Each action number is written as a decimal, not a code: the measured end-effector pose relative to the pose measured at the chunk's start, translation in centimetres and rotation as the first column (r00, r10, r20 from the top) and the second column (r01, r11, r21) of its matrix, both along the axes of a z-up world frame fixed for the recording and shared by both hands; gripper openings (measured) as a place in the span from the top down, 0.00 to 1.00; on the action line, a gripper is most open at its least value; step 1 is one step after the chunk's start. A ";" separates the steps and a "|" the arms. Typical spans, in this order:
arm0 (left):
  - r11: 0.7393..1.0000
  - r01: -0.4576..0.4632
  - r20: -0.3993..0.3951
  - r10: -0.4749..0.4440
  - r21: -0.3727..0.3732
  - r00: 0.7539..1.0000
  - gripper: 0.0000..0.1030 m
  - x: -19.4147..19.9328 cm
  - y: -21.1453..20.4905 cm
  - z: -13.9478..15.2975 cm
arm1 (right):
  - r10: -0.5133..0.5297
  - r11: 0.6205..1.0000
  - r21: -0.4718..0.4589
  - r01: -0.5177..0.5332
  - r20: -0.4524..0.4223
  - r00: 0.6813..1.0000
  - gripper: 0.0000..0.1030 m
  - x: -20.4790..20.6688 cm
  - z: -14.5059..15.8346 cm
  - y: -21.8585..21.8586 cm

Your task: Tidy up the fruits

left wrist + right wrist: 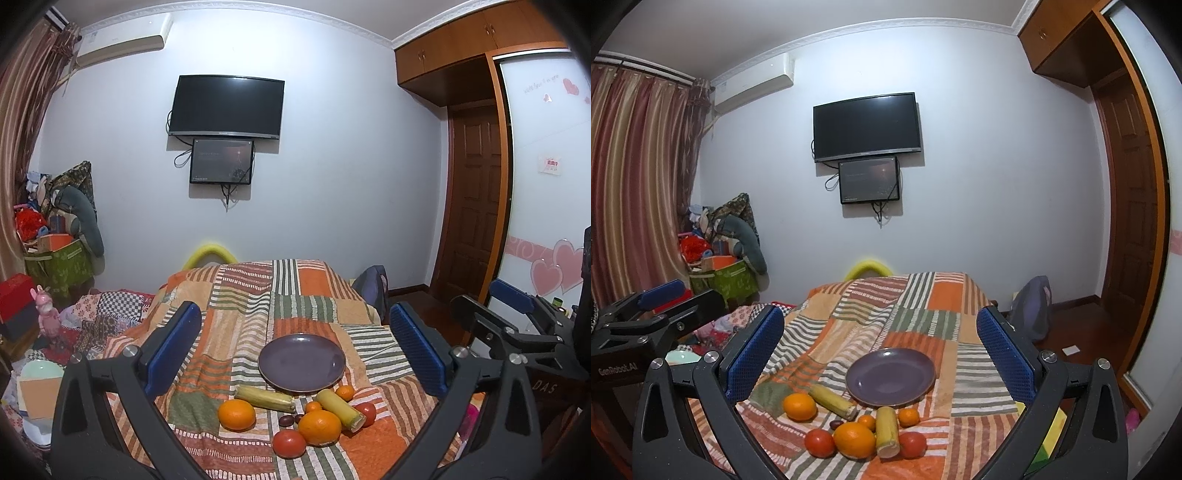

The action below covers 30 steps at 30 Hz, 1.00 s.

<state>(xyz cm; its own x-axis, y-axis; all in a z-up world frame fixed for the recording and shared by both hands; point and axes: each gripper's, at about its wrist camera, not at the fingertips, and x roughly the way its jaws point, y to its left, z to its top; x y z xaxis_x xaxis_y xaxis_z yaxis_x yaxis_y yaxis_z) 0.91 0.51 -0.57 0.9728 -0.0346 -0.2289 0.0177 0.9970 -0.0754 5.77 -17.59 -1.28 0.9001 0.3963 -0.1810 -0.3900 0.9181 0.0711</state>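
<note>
An empty purple plate point(301, 362) point(890, 377) sits on a striped patchwork cloth. In front of it lie two large oranges point(236, 414) point(319, 427), two small oranges point(345, 393), two red tomatoes point(289, 444) point(367, 412), two yellow-green cane pieces point(265, 398) point(340, 407) and small dark fruits point(290, 419). My left gripper point(295, 347) hangs open above and short of the fruit, holding nothing. My right gripper point(881, 350) is open too and empty, level with the left one. Each gripper shows at the edge of the other's view.
The patchwork cloth point(258, 295) covers a raised surface that drops off at its far and right edges. Cluttered boxes and bags point(55, 254) stand at the left by a curtain. A backpack point(1032, 310) leans at the right near a wooden door point(472, 199).
</note>
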 end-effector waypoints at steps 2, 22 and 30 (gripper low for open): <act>1.000 0.003 -0.016 -0.003 0.005 1.000 0.14 0.4 0.1 -0.4 | 0.003 1.000 -0.008 -0.003 -0.005 1.000 0.00 0.4 -0.4 0.0; 0.997 -0.050 -0.328 0.066 0.057 0.942 0.37 8.4 5.3 -8.8 | 0.006 0.979 -0.196 -0.064 -0.285 0.958 0.44 7.2 -7.7 1.0; 0.998 -0.051 -0.428 0.063 0.040 0.902 0.34 11.0 7.5 -12.7 | 0.037 0.970 -0.202 -0.135 -0.425 0.904 0.44 9.8 -10.7 1.6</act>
